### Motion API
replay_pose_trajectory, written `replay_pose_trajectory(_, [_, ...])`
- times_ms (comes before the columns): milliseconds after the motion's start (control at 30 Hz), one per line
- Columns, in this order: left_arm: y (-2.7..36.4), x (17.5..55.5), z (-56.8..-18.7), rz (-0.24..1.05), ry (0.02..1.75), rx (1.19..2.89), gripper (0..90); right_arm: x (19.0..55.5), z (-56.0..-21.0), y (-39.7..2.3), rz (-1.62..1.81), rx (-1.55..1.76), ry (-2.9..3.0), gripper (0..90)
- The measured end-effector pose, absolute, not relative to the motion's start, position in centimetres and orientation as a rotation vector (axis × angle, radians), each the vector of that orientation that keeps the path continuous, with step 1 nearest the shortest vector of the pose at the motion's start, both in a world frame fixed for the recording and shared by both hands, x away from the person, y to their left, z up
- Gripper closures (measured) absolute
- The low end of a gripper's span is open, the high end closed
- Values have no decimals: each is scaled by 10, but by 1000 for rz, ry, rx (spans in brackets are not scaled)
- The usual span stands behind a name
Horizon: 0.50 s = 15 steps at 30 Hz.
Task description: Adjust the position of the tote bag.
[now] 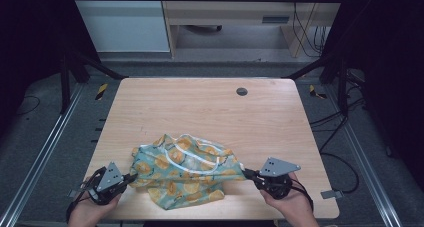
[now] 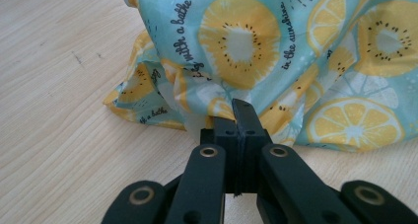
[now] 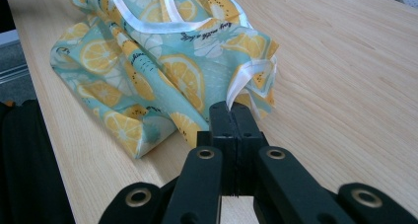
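High view: both grippers pinch the fruit-print cloth on the desk. Left gripper jaws clamped tight on one end, right gripper jaws clamped on the other.

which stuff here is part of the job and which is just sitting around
In the job:
- lemon-print cloth
- left claw, shut on the cloth's edge
- right claw, shut on its white-trimmed edge

Just there:
- wooden table
- round dark plug in the tabletop
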<state>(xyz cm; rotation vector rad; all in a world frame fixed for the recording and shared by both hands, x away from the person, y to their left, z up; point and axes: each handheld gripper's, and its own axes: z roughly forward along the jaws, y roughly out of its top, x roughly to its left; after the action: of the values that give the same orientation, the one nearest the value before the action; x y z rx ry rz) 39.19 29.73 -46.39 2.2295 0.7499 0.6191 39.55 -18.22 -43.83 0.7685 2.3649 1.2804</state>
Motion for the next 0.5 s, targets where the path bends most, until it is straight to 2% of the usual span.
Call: replay_pose_trajectory(500, [292,402,-470,618,777,2284,900,411,-460,-175,1163,843,2431,900])
